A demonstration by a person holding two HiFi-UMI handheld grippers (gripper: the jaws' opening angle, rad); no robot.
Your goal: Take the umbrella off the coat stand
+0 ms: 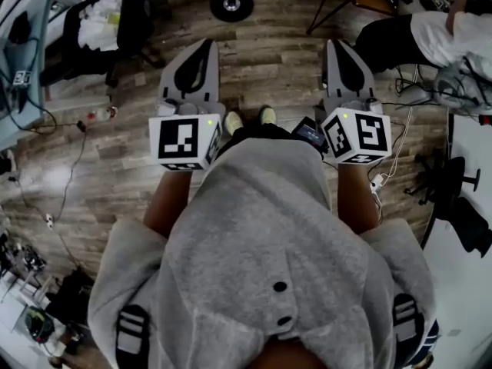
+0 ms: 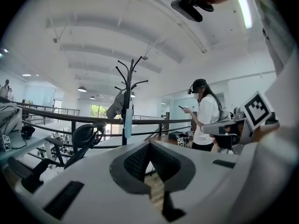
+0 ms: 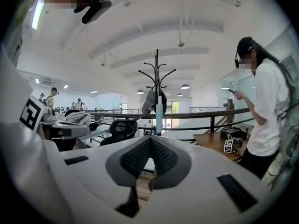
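A black coat stand (image 2: 127, 85) rises a few steps ahead, in front of a railing. A slim light-blue umbrella (image 2: 128, 120) hangs down along its pole, beside a grey bag (image 2: 117, 107). The right gripper view shows the same stand (image 3: 157, 76), umbrella (image 3: 159, 118) and bag (image 3: 149, 101). In the head view only the stand's round base (image 1: 231, 4) shows, on the wooden floor. My left gripper (image 1: 206, 44) and right gripper (image 1: 336, 46) are held side by side at waist height, well short of the stand. Both are shut, pads meeting with nothing between them.
A person in a white shirt (image 2: 204, 120) stands to the right of the stand, looking at a phone. A black railing (image 2: 93, 120) runs behind the stand, with a dark office chair (image 2: 86, 136) at its left. A wooden table with marker cubes (image 3: 224, 141) stands to the right. Cables (image 1: 73, 167) trail over the floor.
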